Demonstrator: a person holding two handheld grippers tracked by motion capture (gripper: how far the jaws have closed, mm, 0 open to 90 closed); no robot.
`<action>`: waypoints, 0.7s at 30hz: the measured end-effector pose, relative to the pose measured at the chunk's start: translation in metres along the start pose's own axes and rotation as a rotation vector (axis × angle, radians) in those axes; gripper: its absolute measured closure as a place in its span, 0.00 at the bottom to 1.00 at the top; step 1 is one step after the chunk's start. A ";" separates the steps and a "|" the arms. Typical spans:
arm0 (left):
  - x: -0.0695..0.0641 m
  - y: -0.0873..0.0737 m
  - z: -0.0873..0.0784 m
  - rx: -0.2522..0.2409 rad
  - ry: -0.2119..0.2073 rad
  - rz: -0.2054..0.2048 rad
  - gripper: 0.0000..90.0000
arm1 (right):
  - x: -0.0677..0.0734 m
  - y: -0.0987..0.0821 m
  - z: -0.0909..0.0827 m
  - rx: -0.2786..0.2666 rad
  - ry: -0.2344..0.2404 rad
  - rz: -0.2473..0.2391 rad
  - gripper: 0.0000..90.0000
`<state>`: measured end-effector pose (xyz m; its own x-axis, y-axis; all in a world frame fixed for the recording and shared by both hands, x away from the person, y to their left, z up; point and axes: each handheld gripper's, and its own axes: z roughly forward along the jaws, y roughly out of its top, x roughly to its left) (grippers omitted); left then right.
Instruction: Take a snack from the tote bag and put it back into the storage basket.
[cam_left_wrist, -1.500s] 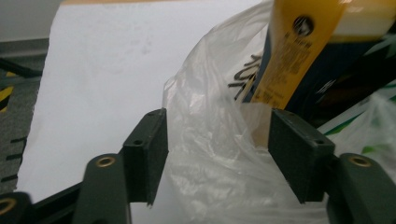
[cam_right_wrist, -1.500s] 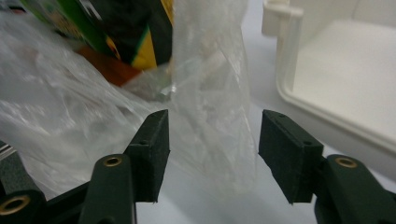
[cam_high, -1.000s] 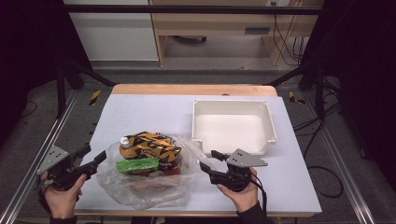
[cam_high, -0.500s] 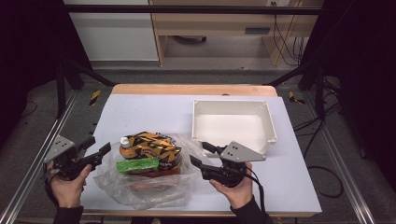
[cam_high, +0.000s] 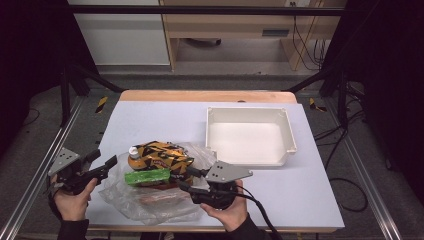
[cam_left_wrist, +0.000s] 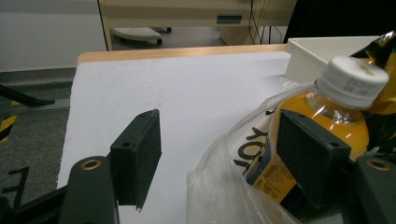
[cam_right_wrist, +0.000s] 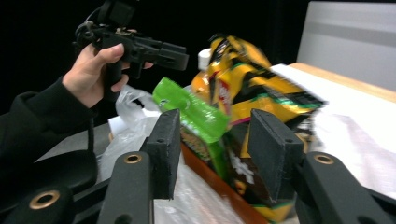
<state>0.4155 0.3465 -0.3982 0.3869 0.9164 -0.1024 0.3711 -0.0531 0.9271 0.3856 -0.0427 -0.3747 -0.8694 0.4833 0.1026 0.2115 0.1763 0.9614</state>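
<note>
Clear plastic bag (cam_high: 145, 200) of snacks lies near the table's (cam_high: 165, 120) front edge, between both hands. Right gripper (cam_high: 186, 179) is nearer, jaws half-wide and just closing, bracketing the green packet (cam_right_wrist: 191, 112) and yellow-black snack bag (cam_right_wrist: 252, 88), nothing pinched. Left gripper (cam_high: 107, 164) has its jaws wide beside the juice bottle (cam_left_wrist: 334, 112). White tray (cam_high: 287, 135) at right holds nothing.

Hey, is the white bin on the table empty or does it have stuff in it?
Empty. In the high view the white bin shows a bare floor; the snacks sit in the plastic bag beside it.
</note>
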 end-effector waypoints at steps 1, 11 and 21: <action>0.000 -0.001 0.000 0.004 -0.001 -0.003 0.34 | 0.001 -0.001 0.002 0.008 0.004 0.000 0.61; -0.005 -0.016 0.000 0.020 0.006 0.031 0.40 | 0.013 -0.012 0.035 0.089 0.027 -0.022 0.64; -0.007 -0.017 -0.015 -0.036 0.011 0.016 0.52 | 0.013 -0.024 0.060 0.165 -0.022 -0.027 0.64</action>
<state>0.3937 0.3467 -0.4081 0.3836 0.9197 -0.0834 0.3345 -0.0542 0.9408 0.3959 0.0110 -0.4123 -0.8662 0.4949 0.0695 0.2597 0.3271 0.9086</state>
